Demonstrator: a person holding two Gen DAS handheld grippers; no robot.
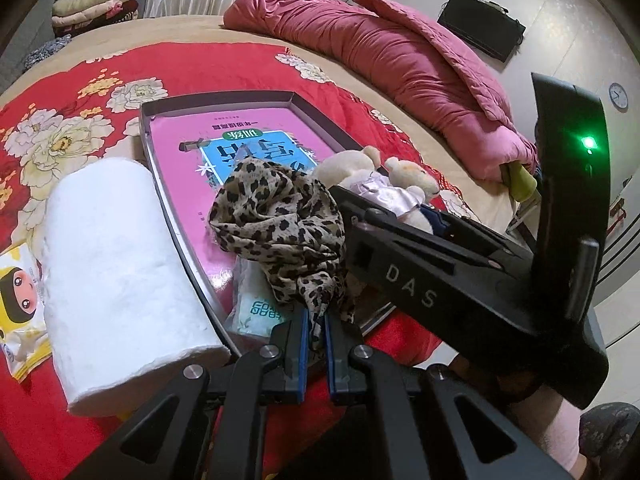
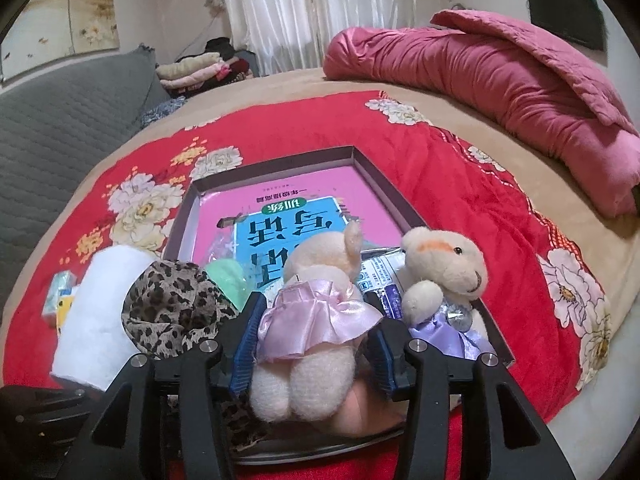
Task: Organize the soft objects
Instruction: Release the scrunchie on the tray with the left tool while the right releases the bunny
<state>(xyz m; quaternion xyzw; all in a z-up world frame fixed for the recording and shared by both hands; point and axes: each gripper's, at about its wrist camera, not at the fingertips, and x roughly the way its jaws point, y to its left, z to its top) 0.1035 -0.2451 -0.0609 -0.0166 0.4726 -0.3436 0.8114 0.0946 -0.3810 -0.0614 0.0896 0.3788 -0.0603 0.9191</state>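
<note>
Bed: red flowered blanket [image 2: 460, 168] spread over a tan sheet, a rolled pink quilt [image 2: 520, 80] along the far side, white curtains [image 2: 312, 12] behind.
Tray: shallow dark tray [image 2: 192, 216] lying on the blanket, a pink book [image 2: 288, 208] with a blue panel flat inside it.
Left gripper [image 1: 316, 344]: jaws together, blue pads clamped on the lower end of the leopard scarf [image 1: 280, 216].
Scarf: bunched up above the pads, over the near part of the tray and the book's near edge.
Packet: pale tissue packet [image 1: 256, 308] just under the scarf, at the tray's near rim.
Right gripper [image 2: 312, 344]: jaws partly apart, either side of the pink-skirted plush [image 2: 316, 312]; left pad at its side, right pad near it, and I cannot tell whether they press.
Plush: stands upright with its back to the right camera, over the tray's near end.
Second plush [image 2: 444, 272]: in a lilac dress, just to the right of the first, in the tray's near right corner.
Paper roll [image 1: 116, 280]: white, lying on the blanket left of the tray, touching its rim.
Yellow pack [image 1: 20, 308]: on the blanket, left of the roll.
Far corner: folded clothes [image 2: 200, 72] stacked beyond the bed.
</note>
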